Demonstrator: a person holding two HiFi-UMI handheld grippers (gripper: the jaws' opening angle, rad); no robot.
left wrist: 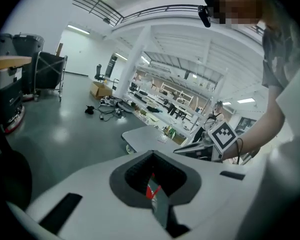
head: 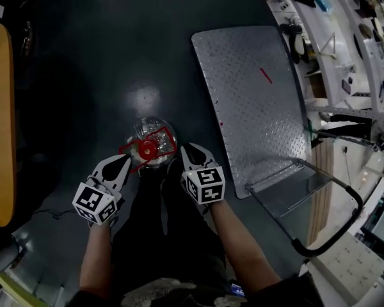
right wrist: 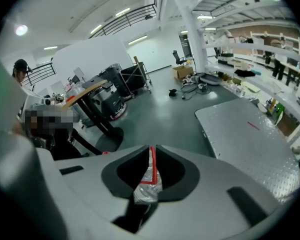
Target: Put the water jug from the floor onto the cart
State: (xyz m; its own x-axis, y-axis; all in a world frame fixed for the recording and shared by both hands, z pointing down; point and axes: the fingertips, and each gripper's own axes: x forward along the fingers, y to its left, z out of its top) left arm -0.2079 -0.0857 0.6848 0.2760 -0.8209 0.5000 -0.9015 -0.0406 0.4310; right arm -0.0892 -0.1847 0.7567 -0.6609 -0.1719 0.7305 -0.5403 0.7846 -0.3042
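Your left gripper [head: 127, 164] and right gripper [head: 184, 151] sit on either side of the water jug [head: 155, 127], with the jug between them, just ahead of your knees. Both sets of jaws are closed.

In the left gripper view, the jaws are together with a bit of the red handle [head: 124, 149] pinched in the slot. In the right gripper view, the jaws are nearly together and clamped on a red strip of that handle, with crinkled clear plastic [right wrist: 147, 191] bunched just below it. So you have both grippers gripping the jug by the handle, left on its left end, right on its right corner.

The jug is over the dark floor [head: 83, 94]. You can't tell from the head view whether its base rests on the floor or hangs just above it.

The jug is upright, its long axis vertical, with the red cap [head: 146, 149] pointing straight up at your head camera. The handle frame runs across the top, roughly from one gripper to the other.

The cart deck [head: 256, 94], in diamond plate, lies to your right, apart from the jug. Its push handle [head: 336, 235] is at the end nearest you.
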